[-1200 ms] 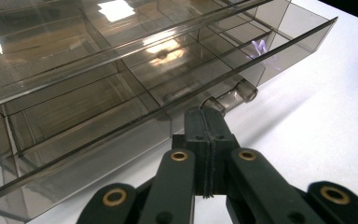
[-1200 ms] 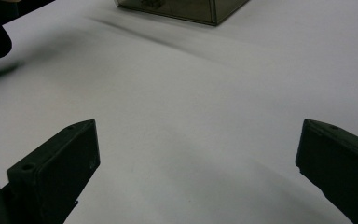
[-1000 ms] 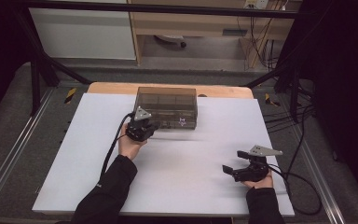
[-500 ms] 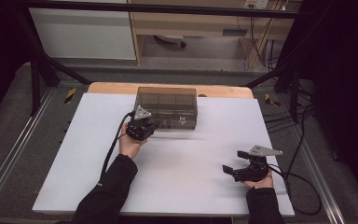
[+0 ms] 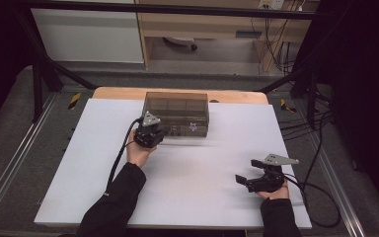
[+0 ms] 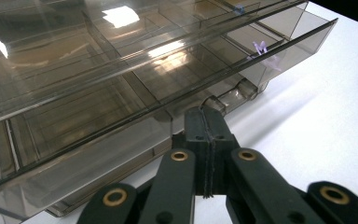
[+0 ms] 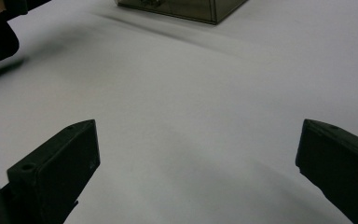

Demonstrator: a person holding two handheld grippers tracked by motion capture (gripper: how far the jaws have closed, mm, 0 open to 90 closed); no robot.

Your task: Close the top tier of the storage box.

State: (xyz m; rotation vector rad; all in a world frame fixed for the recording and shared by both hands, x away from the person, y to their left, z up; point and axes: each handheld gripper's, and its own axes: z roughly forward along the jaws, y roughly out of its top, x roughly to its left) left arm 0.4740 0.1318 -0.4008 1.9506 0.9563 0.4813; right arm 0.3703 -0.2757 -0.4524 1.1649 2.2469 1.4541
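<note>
White worktop (image 5: 177, 187) over a wooden board (image 5: 123, 93), on grey floor (image 5: 10, 128). Behind, a white cabinet (image 5: 89, 34) beside wooden shelving (image 5: 202, 24). Dark at both sides, black cables (image 5: 301, 123) trailing right.

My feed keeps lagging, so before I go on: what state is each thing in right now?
Smoky plastic drawer box: upright on the white table, bottom drawer out a little.
Left tongs: shut, tips at the drawer's front tab.
Right tongs: open wide, nothing between them, low over the table.

I'm working in a lab: white tabletop (image 5: 128, 197) inside a black metal frame (image 5: 39, 74), loose cables (image 5: 286, 44) at one o'clock, padded grey floor (image 5: 10, 123).
</note>
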